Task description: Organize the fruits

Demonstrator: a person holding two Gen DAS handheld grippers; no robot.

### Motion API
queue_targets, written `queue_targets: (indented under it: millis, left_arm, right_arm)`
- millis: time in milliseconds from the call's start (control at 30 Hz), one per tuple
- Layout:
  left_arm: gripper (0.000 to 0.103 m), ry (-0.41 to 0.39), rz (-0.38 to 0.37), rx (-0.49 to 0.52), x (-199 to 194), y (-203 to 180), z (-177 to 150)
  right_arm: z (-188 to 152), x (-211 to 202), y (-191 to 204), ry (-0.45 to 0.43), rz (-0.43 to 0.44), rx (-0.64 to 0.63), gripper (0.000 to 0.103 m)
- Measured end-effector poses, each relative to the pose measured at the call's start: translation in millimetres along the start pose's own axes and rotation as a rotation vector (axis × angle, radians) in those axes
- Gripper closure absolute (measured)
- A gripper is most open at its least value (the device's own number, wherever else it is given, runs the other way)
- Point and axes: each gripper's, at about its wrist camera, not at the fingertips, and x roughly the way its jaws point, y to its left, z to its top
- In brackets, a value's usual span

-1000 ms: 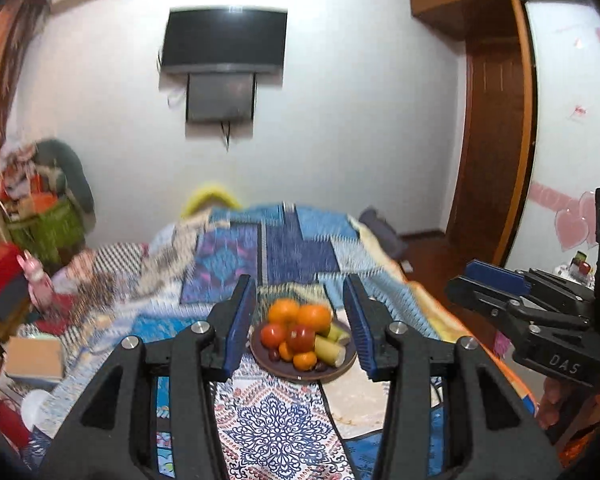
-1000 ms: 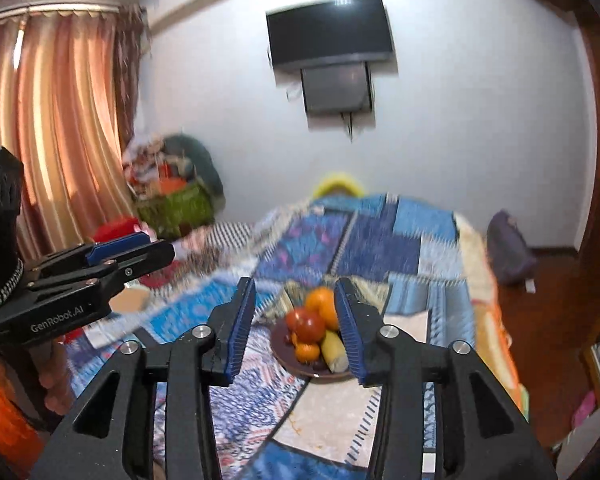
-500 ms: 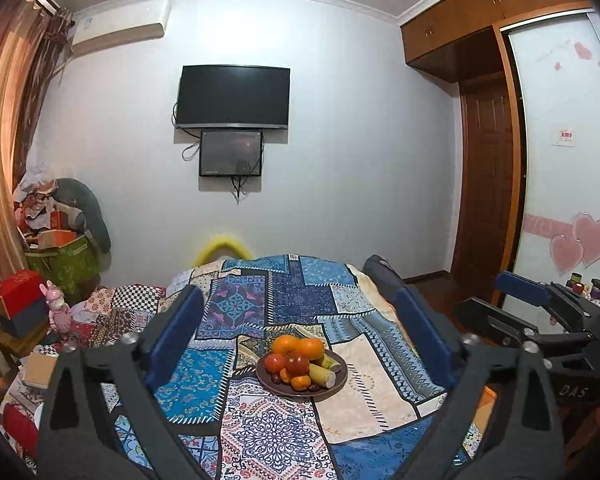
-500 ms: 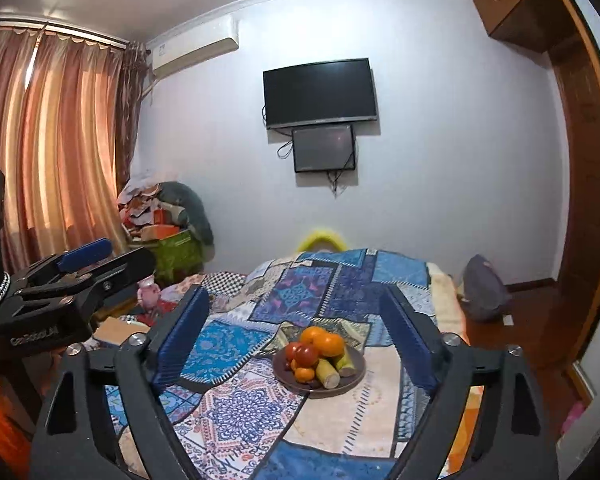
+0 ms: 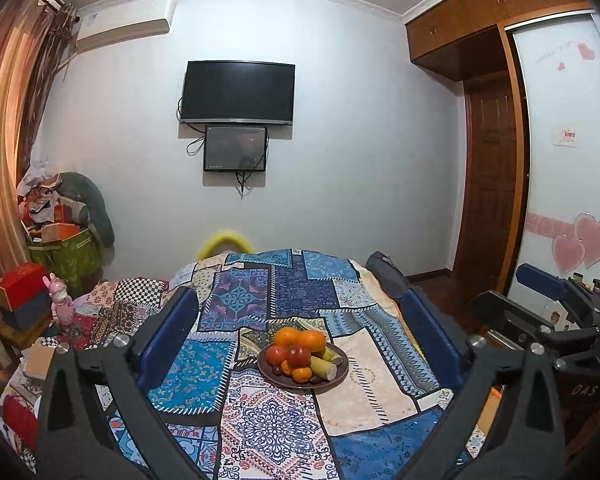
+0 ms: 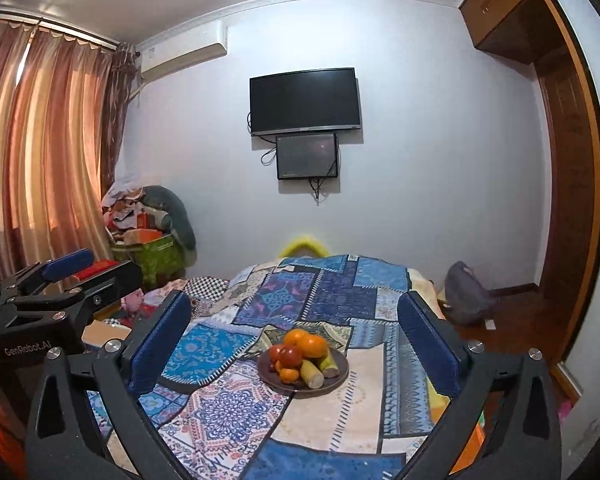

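A brown plate [image 5: 336, 380] of fruit sits on a patchwork bed cover in both views. It holds oranges [image 5: 311, 340], red apples [image 5: 298, 355], small tangerines and pale green-yellow cut stalks [image 5: 323, 367]. The plate also shows in the right wrist view [image 6: 336, 380] with the oranges [image 6: 311, 346] on top. My left gripper [image 5: 300, 340] is wide open and empty, held well back from the plate. My right gripper [image 6: 294, 334] is wide open and empty, also well back. Each gripper shows at the edge of the other's view.
The patchwork cover [image 5: 260, 432] spreads over the bed. A cluttered pile with a green box [image 5: 70, 252] and a red box [image 5: 22, 288] stands left. A dark bag [image 6: 466, 298] lies on the floor right, by the wooden door [image 5: 490, 184]. A TV [image 5: 238, 92] hangs on the far wall.
Both grippers have opened from narrow to wide. Both have pulled back and tilted up, so the plate looks smaller and farther off and more of the wall shows.
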Motion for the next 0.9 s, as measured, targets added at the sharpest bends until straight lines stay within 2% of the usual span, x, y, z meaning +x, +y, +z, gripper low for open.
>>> queue_targets:
  millis: [900]
  left_arm:
    - [0.000,0.017,-0.004,-0.001,3.3,-0.6,-3.2]
  right_arm:
    - [2.6,-7.7,0.7,-0.007,-0.001,0.017,0.000]
